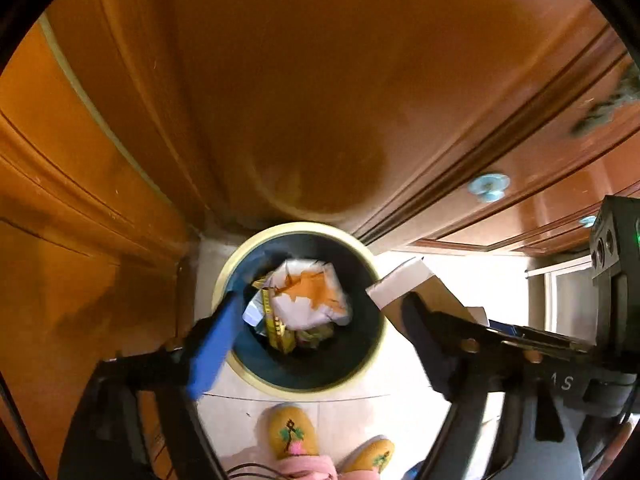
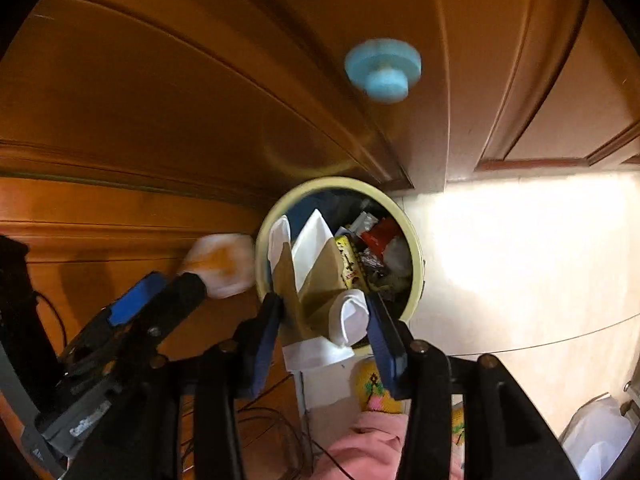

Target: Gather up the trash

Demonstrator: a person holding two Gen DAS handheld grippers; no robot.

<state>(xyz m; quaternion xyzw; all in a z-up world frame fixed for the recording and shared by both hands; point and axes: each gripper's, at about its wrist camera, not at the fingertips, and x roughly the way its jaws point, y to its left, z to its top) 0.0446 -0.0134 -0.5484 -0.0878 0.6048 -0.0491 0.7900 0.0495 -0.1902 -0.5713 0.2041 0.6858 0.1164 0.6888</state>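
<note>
A round bin [image 1: 368, 344] with a cream rim and dark inside stands on the floor against wooden cabinets and holds several wrappers. My left gripper [image 1: 324, 300] hangs open over it. A crumpled white and orange wrapper [image 1: 312, 296] sits blurred in the gap, touching neither finger. The right wrist view shows that wrapper [image 2: 220, 264] just off the left gripper's [image 2: 180, 280] tips, beside the bin's rim [image 2: 416, 264]. My right gripper [image 2: 324, 300] is over the bin's near edge, shut on a folded brown and white paper piece [image 2: 316, 280], which also shows as paper [image 1: 416, 284] in the left wrist view.
Wooden cabinet doors [image 1: 320, 100] rise right behind the bin, one with a pale blue knob [image 2: 382, 70]. The person's yellow slippers [image 1: 292, 432] and pink trouser leg [image 2: 368, 444] stand close in front. Cables [image 2: 272, 420] trail at left; a white bag [image 2: 596, 436] lies at lower right.
</note>
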